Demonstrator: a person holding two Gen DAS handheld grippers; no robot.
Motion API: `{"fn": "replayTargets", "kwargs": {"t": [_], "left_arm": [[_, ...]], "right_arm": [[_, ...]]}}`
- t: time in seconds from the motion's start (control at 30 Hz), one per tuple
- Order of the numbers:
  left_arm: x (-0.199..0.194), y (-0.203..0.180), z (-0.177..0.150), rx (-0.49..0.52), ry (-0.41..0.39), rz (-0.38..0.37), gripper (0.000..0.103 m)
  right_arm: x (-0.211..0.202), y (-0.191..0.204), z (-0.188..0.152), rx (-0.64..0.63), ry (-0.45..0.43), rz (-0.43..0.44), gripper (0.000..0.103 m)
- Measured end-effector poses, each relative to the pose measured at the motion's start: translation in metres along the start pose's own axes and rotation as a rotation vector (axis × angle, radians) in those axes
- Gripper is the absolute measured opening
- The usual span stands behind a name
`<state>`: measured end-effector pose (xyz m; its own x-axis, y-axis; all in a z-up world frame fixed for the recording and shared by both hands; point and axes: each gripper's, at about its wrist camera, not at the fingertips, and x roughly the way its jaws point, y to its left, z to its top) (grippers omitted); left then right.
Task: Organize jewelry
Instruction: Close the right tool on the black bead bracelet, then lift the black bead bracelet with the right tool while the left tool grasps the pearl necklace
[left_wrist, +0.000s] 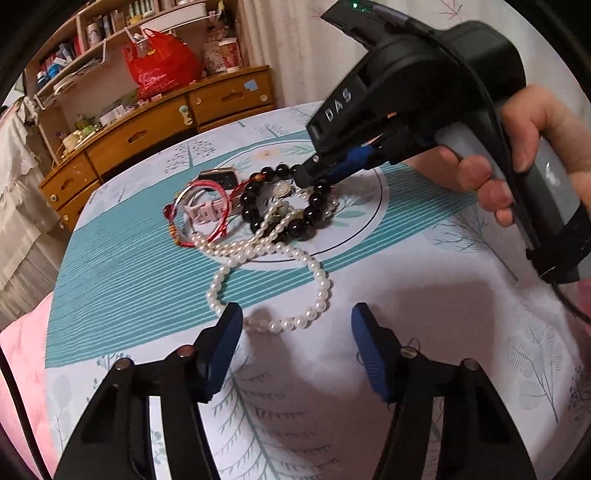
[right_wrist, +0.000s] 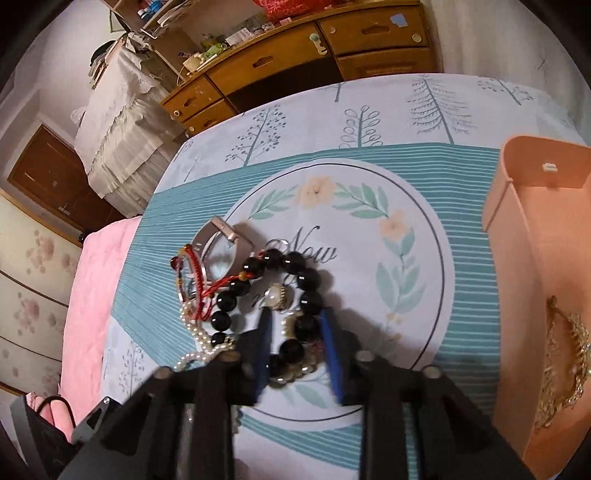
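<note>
Glossy black bead bracelet (right_wrist: 291, 295) lay tangled with white pearl strand (left_wrist: 273, 280) on the tree-print tablecloth (right_wrist: 424, 122), my right gripper (right_wrist: 295, 325) pinching one black bead, my left gripper (left_wrist: 295, 314) parted around the pearl loop, unclosed, wooden dresser (right_wrist: 295, 55) beyond the bracelet.

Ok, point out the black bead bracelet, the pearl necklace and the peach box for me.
black bead bracelet (right_wrist: 309, 301): right wrist view, on a bead on its right side.
pearl necklace (left_wrist: 324, 284): left wrist view, on the loop's right side.
peach box (right_wrist: 532, 266): right wrist view, on its near wall.
</note>
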<state>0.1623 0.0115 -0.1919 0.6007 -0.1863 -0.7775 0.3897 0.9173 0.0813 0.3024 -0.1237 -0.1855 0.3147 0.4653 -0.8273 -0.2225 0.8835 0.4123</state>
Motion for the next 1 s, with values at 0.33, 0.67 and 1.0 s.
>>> {"fn": "replayTargets", "kwargs": {"t": [0.33, 0.67, 1.0], "left_arm": [[0.005, 0.0, 0.01, 0.116, 0.029, -0.15, 0.009], [0.011, 0.007, 0.015, 0.069, 0.081, -0.201, 0.009], [0.026, 0.032, 0.032, -0.06, 0.17, -0.315, 0.007]], "right_arm": [[-0.004, -0.009, -0.003, 0.0, -0.021, 0.058, 0.015], [-0.04, -0.009, -0.002, 0.002, -0.097, 0.121, 0.015], [-0.094, 0.029, -0.003, -0.119, -0.191, 0.17, 0.015]]}}
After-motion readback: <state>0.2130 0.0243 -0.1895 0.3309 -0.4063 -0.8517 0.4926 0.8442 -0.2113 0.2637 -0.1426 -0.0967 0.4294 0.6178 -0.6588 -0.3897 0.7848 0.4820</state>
